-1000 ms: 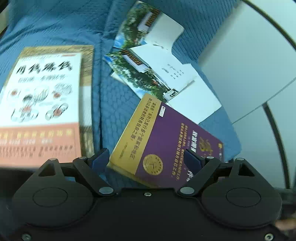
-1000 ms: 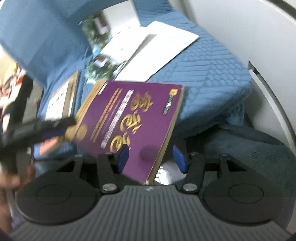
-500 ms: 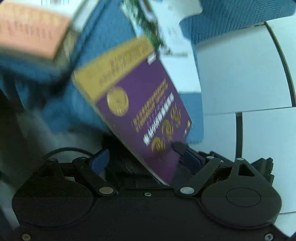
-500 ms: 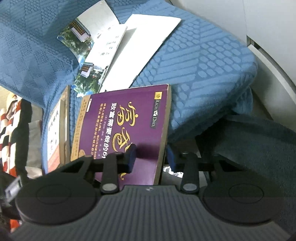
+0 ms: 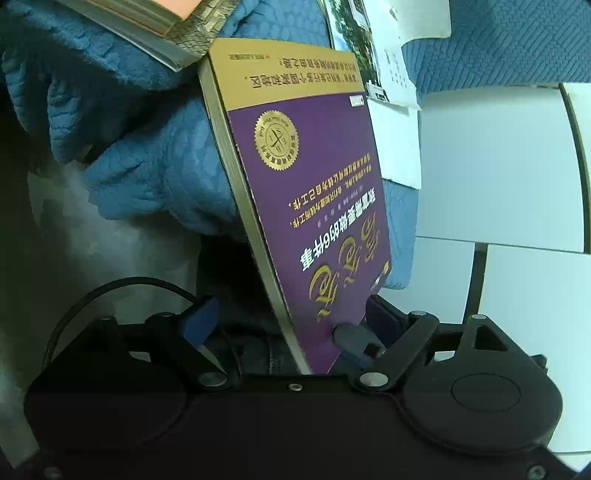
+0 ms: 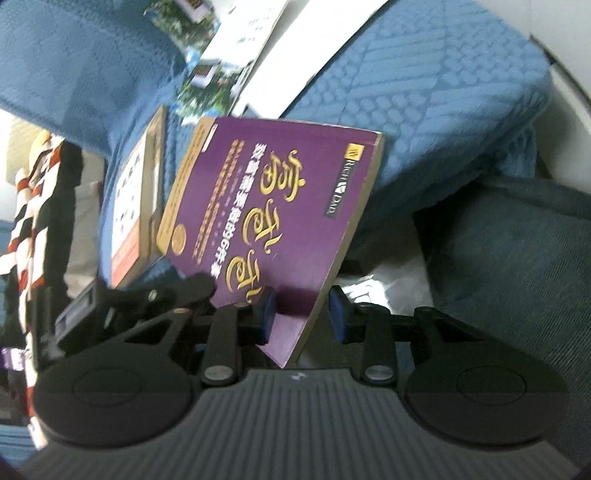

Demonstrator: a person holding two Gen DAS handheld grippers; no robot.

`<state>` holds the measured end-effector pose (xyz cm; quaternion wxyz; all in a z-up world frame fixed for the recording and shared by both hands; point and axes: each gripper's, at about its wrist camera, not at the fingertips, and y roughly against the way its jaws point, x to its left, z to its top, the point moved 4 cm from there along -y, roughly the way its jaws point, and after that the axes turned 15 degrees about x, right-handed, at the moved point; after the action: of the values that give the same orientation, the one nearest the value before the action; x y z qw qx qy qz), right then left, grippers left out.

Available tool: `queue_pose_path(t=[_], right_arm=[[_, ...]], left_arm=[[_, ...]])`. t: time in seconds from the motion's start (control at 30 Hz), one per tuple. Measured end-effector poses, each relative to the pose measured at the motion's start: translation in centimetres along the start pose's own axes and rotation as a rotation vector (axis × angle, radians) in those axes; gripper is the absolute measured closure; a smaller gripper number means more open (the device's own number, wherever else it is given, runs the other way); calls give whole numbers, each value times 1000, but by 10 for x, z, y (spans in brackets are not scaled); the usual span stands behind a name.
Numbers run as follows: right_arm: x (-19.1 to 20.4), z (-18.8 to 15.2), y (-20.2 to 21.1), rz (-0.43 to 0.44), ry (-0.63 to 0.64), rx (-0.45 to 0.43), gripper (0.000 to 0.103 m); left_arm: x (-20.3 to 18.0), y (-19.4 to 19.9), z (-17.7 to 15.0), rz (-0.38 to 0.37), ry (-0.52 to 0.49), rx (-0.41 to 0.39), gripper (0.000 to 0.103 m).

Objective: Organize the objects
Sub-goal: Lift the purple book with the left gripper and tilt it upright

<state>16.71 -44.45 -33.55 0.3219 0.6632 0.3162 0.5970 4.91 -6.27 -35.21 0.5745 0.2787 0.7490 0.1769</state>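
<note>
A purple book with a gold band and gold lettering (image 5: 314, 192) hangs tilted off the edge of the blue cover (image 5: 147, 162). Its near corner lies between the fingers of my left gripper (image 5: 291, 321), whose jaws stand wide apart. In the right wrist view the same purple book (image 6: 273, 206) has its lower corner between the fingers of my right gripper (image 6: 301, 314), jaws apart, with a gap on the right side. My left gripper's black body (image 6: 147, 295) shows at the book's left edge.
An orange and white book (image 6: 129, 206) lies left of the purple one, its edge also in the left wrist view (image 5: 155, 33). Photo leaflets and white sheets (image 6: 236, 55) lie farther back on the cover. White floor tiles (image 5: 498, 166) are right; a dark cushion (image 6: 517, 258) is lower right.
The purple book has slid off the cover's edge and tilted up. My left gripper dropped below the edge and came under the book's corner; the right gripper stayed around its other corner.
</note>
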Motion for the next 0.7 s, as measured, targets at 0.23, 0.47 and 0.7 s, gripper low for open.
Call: queue_pose_path(t=[0.23,0.47,0.7], right_arm=[[-9,2,13,55,-13,-15,67],[-32,25,36,105,-83,-116,57],[-46,42,31,181,-148,-137,36]], left_arm=[[3,-17,2,-34,24,33,18],[2,-46,3,-85,63,71,27],[0,-65,-1,-170,104,115,60]])
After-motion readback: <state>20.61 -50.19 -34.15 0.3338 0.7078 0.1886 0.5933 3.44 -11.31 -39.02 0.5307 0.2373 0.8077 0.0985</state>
